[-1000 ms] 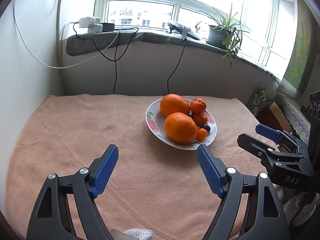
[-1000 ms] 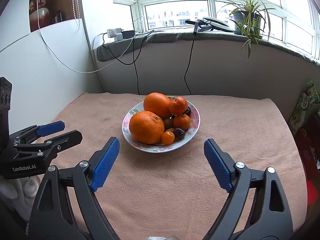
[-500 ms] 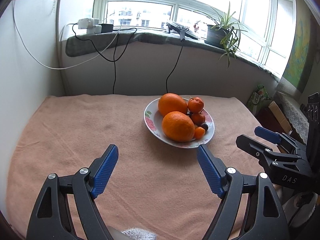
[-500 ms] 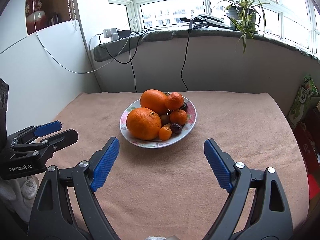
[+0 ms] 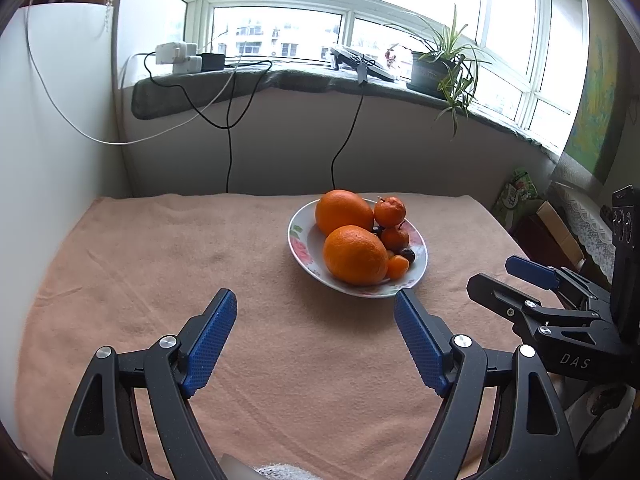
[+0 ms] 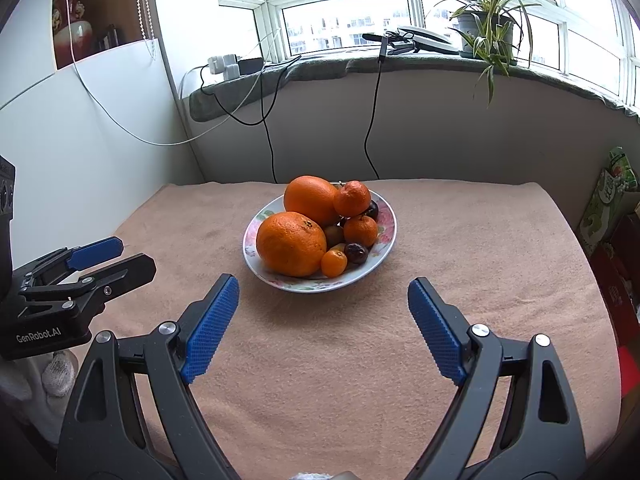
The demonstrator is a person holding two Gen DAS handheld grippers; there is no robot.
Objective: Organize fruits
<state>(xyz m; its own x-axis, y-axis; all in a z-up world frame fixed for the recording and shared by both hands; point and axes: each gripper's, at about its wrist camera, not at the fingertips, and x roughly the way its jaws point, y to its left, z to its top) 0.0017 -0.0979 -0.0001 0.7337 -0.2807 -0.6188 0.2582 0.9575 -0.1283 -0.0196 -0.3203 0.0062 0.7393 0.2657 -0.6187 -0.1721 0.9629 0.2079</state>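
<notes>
A floral white plate [image 5: 298, 240] [image 6: 386, 216] stands on the pink cloth near the table's far middle. It holds two large oranges [image 5: 354, 254] [image 6: 291, 243], two small tangerines [image 5: 390, 211] [image 6: 352, 198], a tiny kumquat [image 6: 334, 263] and dark small fruits [image 6: 356, 253]. My left gripper [image 5: 314, 306] is open and empty, in front and left of the plate. My right gripper [image 6: 323, 294] is open and empty, just in front of the plate. Each gripper shows at the edge of the other's view.
The pink cloth [image 5: 160, 264] covers the table. A white wall stands at the left. A sill behind carries chargers [image 5: 176, 54], hanging cables and a potted plant [image 6: 486, 28]. Boxes and a green bag [image 6: 606, 196] stand off the table's right edge.
Both grippers have drawn back slightly from the plate and tilted up a little. Both stay open and empty. The fruit has not moved.
</notes>
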